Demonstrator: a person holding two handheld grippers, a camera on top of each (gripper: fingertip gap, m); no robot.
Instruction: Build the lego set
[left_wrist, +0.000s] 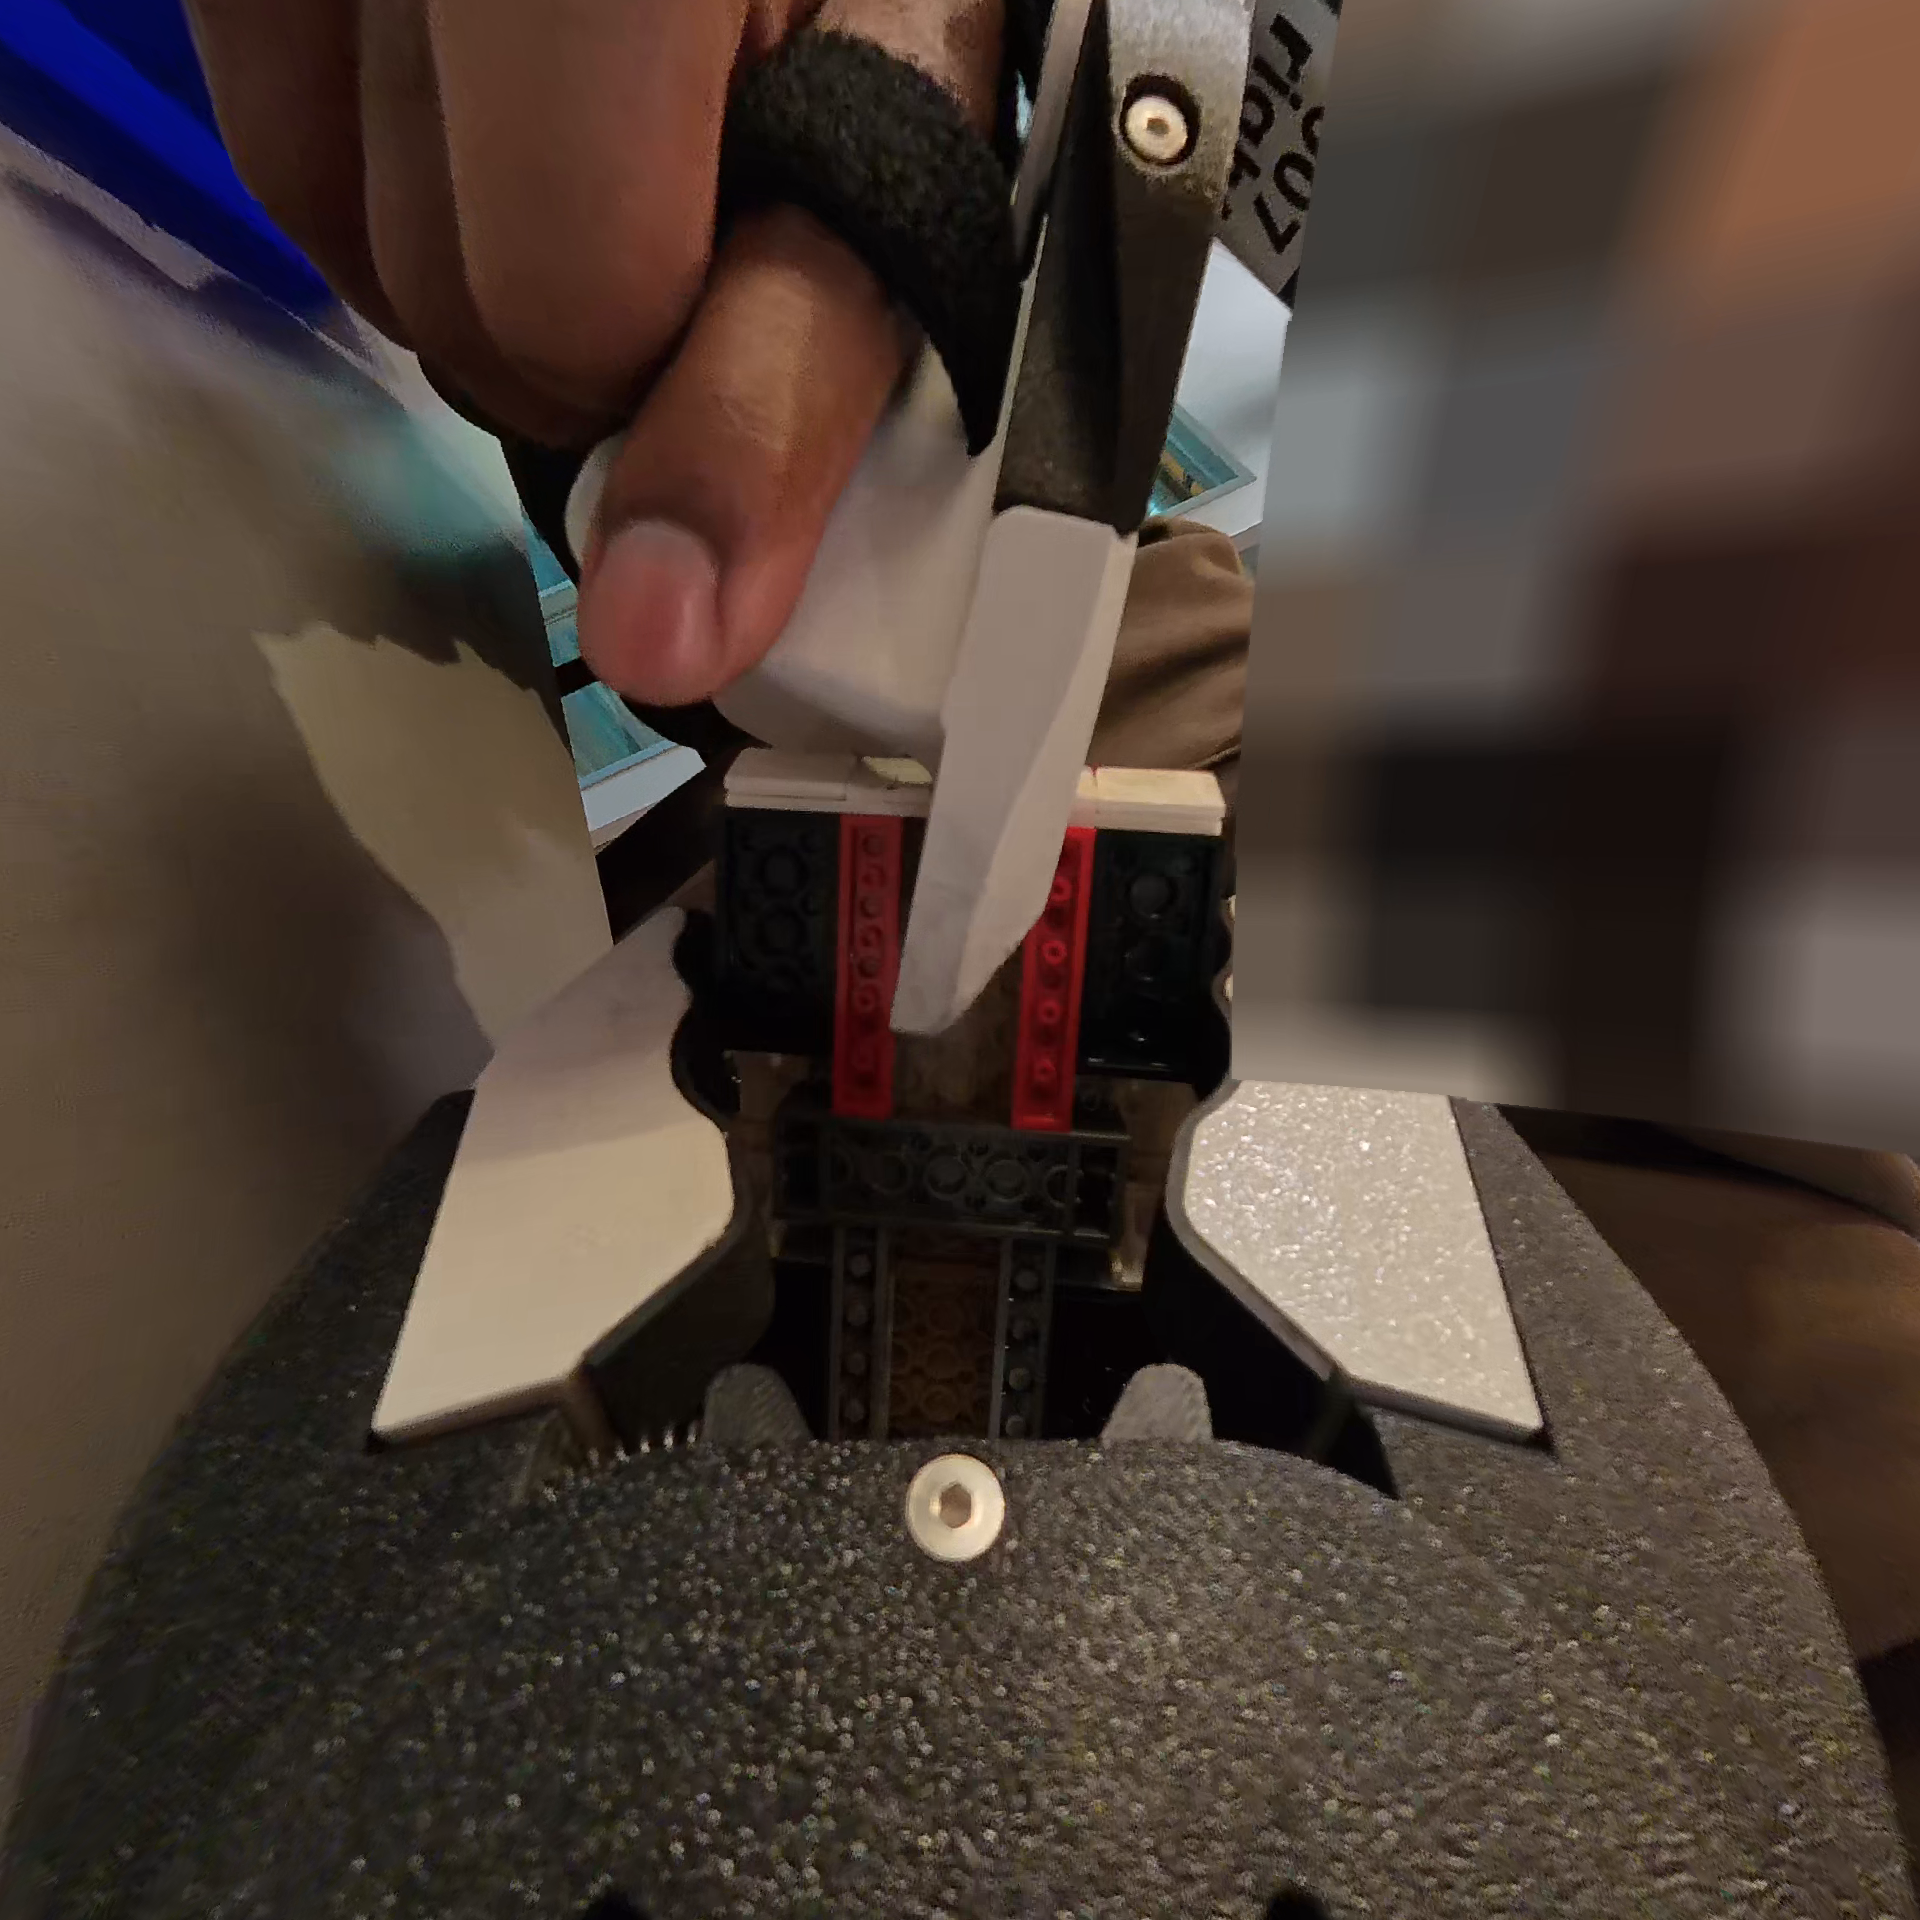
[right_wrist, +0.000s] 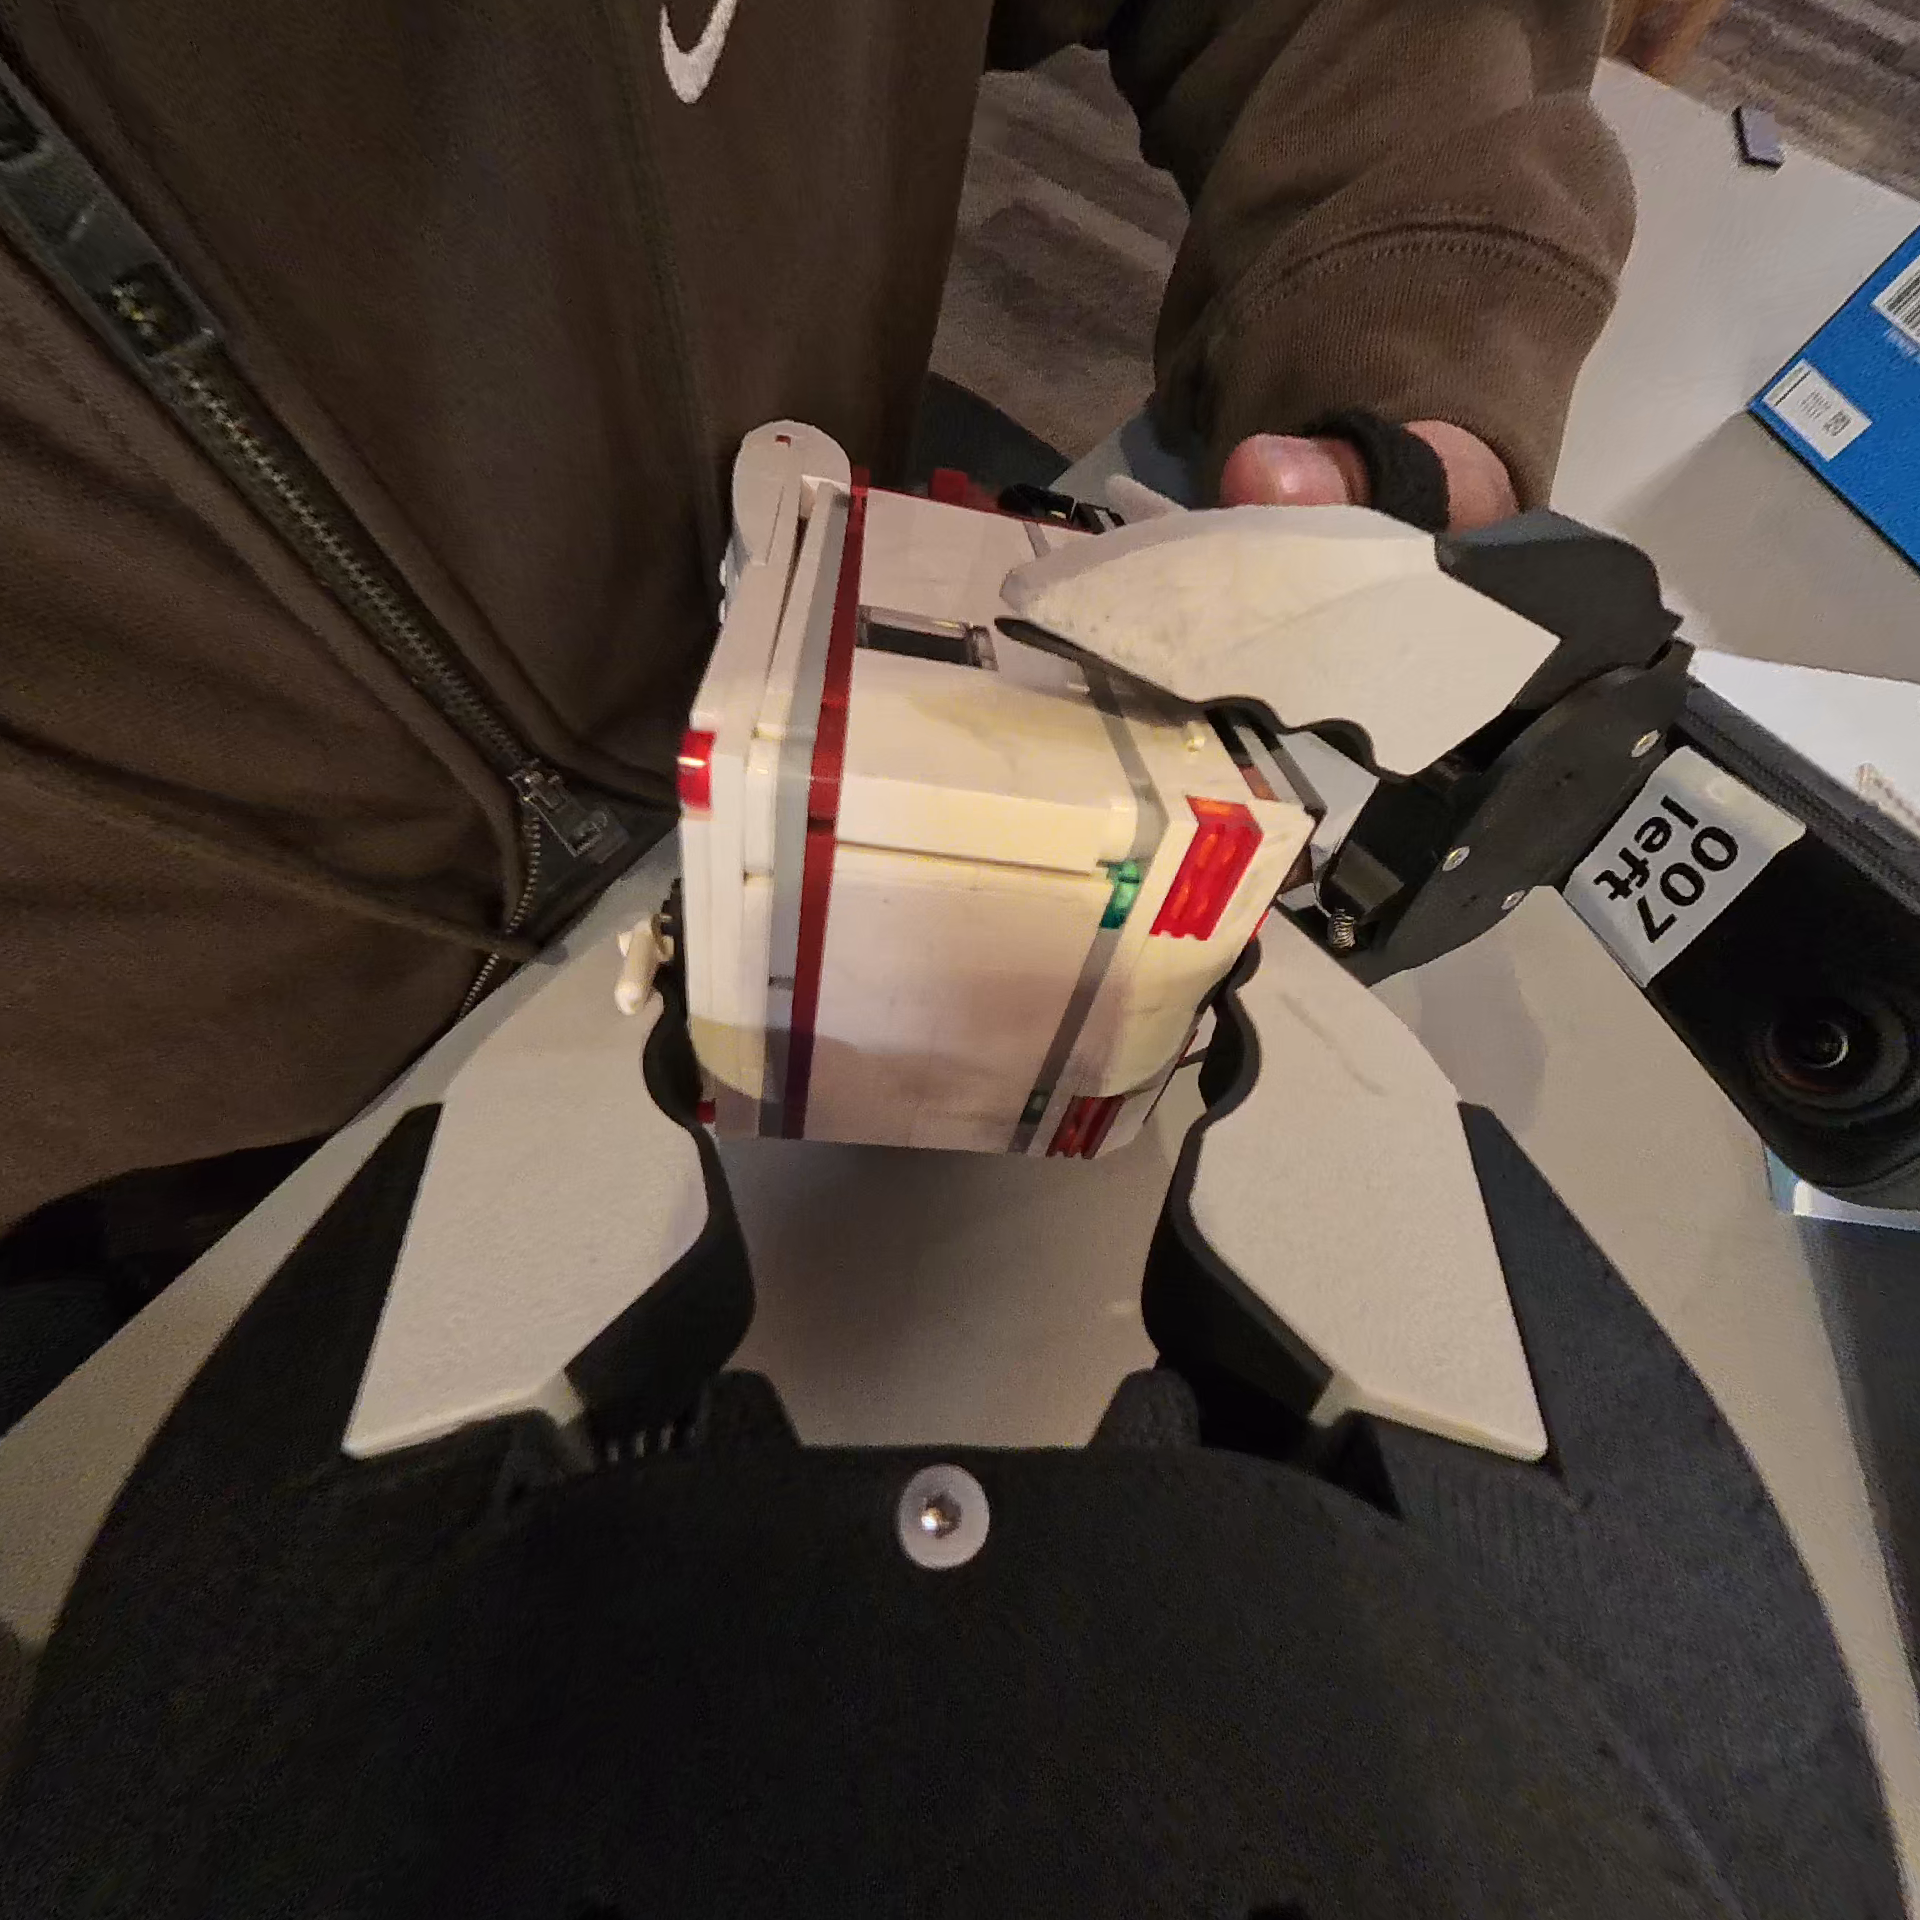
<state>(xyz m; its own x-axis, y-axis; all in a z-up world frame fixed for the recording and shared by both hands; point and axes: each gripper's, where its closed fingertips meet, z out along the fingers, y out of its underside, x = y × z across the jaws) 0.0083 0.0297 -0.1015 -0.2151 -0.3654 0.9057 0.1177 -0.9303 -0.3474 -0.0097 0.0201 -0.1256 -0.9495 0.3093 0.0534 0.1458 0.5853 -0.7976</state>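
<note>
A white brick-built block (right_wrist: 935, 831) with red strips hangs above the pale surface (right_wrist: 935, 1299), in front of a person's brown jacket (right_wrist: 364, 520). The right hand-held gripper (right_wrist: 951, 1023) clamps the block's lower sides with both pads, jaws spread wide. The left hand-held gripper (left_wrist: 951, 997) comes from the block's far right, its wide jaws straddling the studded underside; whether its pads press is unclear.

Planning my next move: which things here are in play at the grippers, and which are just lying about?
At the grippers: white-and-red block model; left gripper, clamped on it; right gripper, fingertips at its sides.
Lying about: blue box; grey table.
</note>
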